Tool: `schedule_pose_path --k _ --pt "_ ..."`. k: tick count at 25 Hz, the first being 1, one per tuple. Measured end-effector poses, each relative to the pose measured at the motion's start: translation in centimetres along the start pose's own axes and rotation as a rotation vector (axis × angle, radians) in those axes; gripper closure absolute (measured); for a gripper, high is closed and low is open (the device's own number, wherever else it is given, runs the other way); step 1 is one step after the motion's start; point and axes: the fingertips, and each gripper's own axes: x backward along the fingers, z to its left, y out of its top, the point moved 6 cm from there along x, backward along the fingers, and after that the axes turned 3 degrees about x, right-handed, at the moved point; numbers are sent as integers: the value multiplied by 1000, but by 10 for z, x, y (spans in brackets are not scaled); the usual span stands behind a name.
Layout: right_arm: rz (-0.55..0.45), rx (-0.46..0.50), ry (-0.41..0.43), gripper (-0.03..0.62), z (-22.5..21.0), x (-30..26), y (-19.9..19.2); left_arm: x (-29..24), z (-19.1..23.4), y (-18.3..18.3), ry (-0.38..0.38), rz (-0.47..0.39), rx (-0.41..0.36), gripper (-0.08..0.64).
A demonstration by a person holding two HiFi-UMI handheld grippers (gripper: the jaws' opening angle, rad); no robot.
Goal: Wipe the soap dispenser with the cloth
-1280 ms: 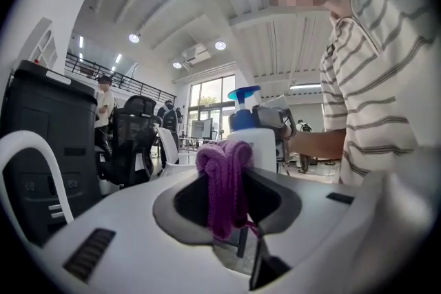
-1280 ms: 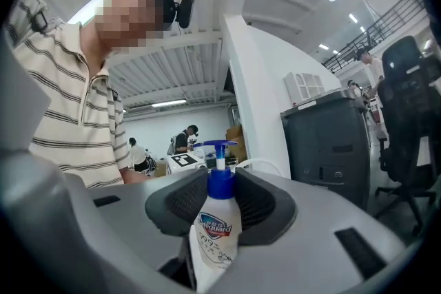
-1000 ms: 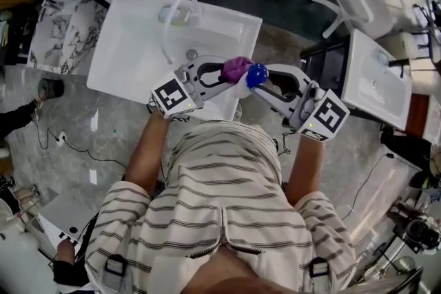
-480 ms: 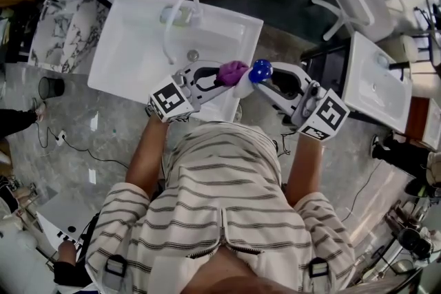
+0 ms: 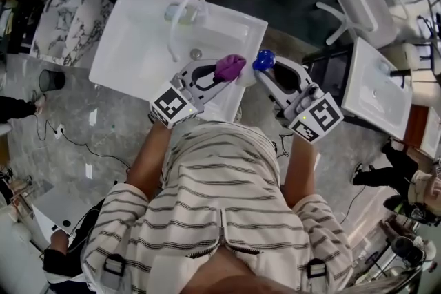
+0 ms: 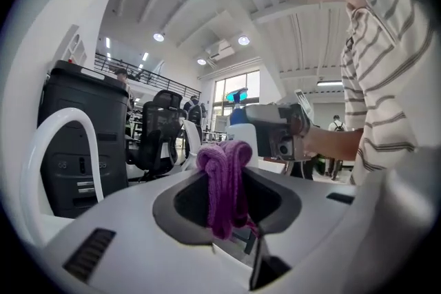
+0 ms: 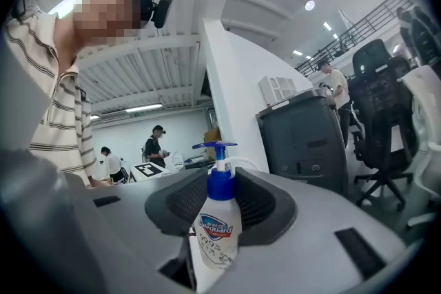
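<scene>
Left gripper (image 5: 219, 74) clamps bunched cloth (image 6: 224, 179). Right gripper (image 5: 266, 70) grips upright soap dispenser (image 7: 215, 234), just beyond left tips, slightly right; contact unclear.

sink (image 5: 131, 55) white | faucet (image 5: 180, 10) at its back | chair (image 5: 362, 3) upper right

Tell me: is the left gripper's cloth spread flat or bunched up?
Bunched: the purple cloth sits as a knotted wad clamped in the left gripper, no flat face showing.
</scene>
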Motion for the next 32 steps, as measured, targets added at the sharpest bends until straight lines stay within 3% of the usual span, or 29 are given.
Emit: schedule_pose_path --k 5,11,17,20,32 --pt "-13 -14 -130 457 -10 -5 -6 3 5 0 142 -17 14 446" --pt "-2 6 -272 457 -17 -11 -14 2 7 5 250 -34 8 446" --pt "28 93 -387 457 -19 -17 -22 4 10 13 357 -40 -22 446" --pt "39 136 -438 457 -18 -19 -25 6 10 15 397 -54 -27 446" --pt "33 121 -549 459 -21 -17 -38 9 13 14 491 -75 -28 446"
